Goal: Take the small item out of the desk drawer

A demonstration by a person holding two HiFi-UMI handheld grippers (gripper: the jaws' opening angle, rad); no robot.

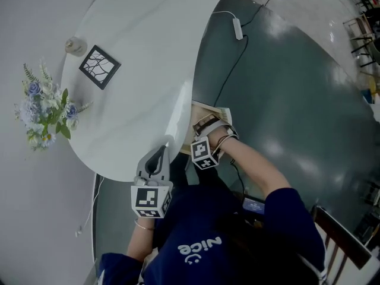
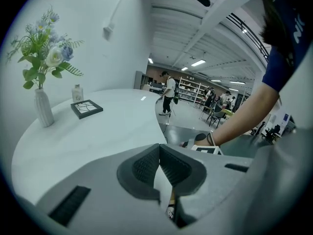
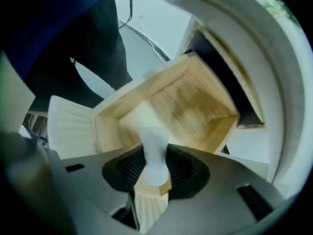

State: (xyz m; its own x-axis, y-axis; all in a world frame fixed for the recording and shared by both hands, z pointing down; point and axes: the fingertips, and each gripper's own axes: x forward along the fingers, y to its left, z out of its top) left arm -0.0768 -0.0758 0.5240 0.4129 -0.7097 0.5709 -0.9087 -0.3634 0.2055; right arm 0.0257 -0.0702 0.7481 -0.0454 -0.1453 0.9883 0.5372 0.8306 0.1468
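A light wooden drawer (image 3: pixel 195 102) stands pulled out from under the white round desk (image 1: pixel 148 34). Inside it, my right gripper (image 3: pixel 155 165) is shut on a small white item (image 3: pixel 154 148) with a narrow waist, both pads pressing its sides. From the head view the right gripper (image 1: pixel 205 128) reaches down into the open drawer (image 1: pixel 217 110) at the desk's near edge. My left gripper (image 1: pixel 157 159) hovers at the desk's rim beside the drawer. Its jaws are shut with nothing between them, and its own view shows the pads (image 2: pixel 146 165) touching.
On the desk stand a black-framed picture (image 1: pixel 100 66), a small bottle (image 1: pixel 75 45) and a vase of flowers (image 1: pixel 44 108). A white cable with a power strip (image 1: pixel 237 27) runs over the dark floor. A chair (image 1: pixel 347 245) stands at the lower right.
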